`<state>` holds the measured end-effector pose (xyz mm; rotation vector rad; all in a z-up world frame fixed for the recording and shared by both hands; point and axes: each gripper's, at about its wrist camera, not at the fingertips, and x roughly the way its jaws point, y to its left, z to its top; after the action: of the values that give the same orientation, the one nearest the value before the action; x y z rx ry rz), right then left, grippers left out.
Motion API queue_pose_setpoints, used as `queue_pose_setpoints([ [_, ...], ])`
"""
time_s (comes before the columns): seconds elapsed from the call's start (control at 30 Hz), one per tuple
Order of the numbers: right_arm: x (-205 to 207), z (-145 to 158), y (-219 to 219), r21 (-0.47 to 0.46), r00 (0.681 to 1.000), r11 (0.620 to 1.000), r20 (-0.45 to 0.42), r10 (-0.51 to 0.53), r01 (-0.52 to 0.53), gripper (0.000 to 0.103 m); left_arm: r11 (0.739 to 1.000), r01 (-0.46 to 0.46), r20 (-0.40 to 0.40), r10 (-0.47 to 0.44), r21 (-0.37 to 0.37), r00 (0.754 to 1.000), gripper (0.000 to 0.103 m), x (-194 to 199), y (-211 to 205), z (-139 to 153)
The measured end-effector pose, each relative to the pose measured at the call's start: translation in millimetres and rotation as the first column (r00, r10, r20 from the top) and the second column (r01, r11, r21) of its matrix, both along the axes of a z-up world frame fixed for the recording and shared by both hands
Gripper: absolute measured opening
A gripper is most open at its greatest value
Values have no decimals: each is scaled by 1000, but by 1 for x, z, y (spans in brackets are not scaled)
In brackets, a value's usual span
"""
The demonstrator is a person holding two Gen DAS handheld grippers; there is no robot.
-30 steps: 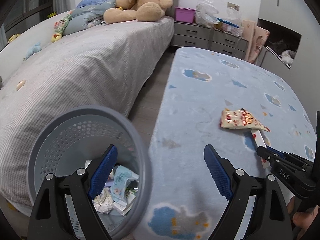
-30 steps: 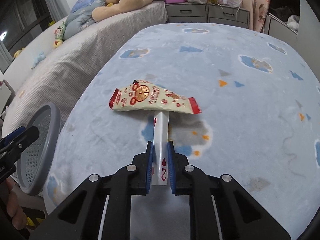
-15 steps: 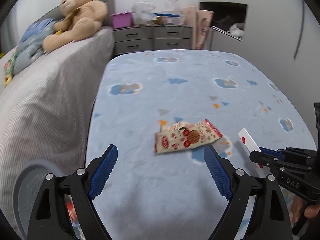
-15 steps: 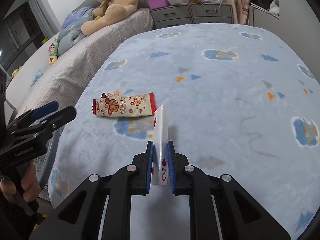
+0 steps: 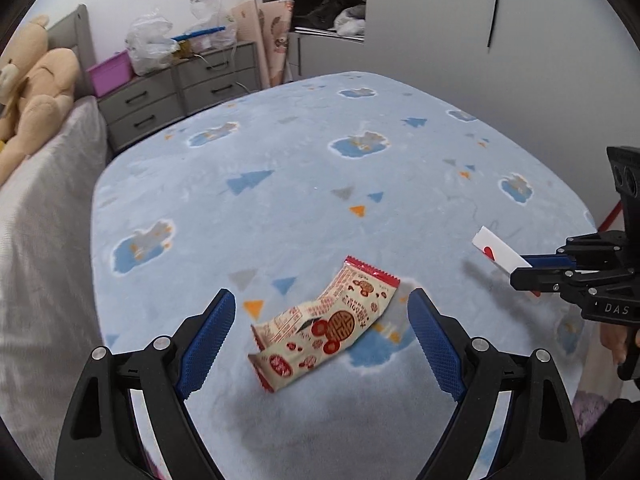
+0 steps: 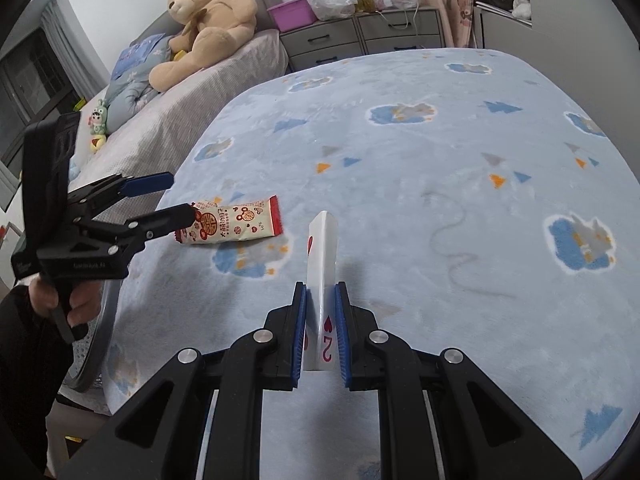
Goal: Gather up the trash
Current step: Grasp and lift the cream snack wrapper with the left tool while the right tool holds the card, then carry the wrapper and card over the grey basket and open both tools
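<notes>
Playing card [image 6: 322,276] being pinched upright in the clenched right tool [image 6: 320,334], left tool [image 5: 320,340] being held released, jaws wide over the snack wrapper [image 5: 324,322], wrapper lying on the blue blanket [image 5: 304,168].

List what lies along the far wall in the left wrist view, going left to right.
Teddy bear → purple box → clear plastic bags on the grey dresser → patterned boards leaning upright → open wall niche.
</notes>
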<state>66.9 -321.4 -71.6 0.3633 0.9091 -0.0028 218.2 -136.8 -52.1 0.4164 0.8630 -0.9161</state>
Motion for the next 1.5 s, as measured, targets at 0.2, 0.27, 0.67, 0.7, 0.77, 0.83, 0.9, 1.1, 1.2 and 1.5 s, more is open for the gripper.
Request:
queue_pose_setpoints([
  [0.2,-2,2,-3,0,1000,1000,1,-6,6,15,996,88,-97,-87,9,991,84,12,-13,-17],
  [0.27,-3,2,-5,0,1000,1000,2,-10,10,15,995,100,-118,-97,23,988,84,12,-16,-24],
  [0.67,-6,3,-7,1,1000,1000,7,-12,12,15,994,-18,-81,27,109,996,79,-1,-21,-51],
  [0.7,-7,3,-8,1,1000,1000,7,-13,13,15,994,-41,-87,50,97,995,77,0,-20,-49],
  [0.77,-6,3,-7,0,1000,1000,7,-13,13,15,993,-79,-97,87,84,991,63,3,-18,-47],
  [0.83,-8,3,-7,-1,1000,1000,10,-17,17,15,988,-134,-109,142,76,984,52,8,-15,-45],
  [0.9,-9,4,-6,-4,1000,1000,12,-18,18,15,983,-170,-109,177,75,978,43,10,-14,-44],
  [1.1,-11,6,-6,-9,1000,1000,17,-19,19,15,960,-279,-117,280,21,953,34,-3,-1,-35],
  [1.2,-12,8,-3,-16,1000,1000,19,-13,13,15,947,-322,-115,319,-11,941,34,-16,7,-27],
  [1.5,-6,13,24,-34,998,998,32,58,-57,15,860,-503,-26,503,-85,864,34,-52,60,0],
])
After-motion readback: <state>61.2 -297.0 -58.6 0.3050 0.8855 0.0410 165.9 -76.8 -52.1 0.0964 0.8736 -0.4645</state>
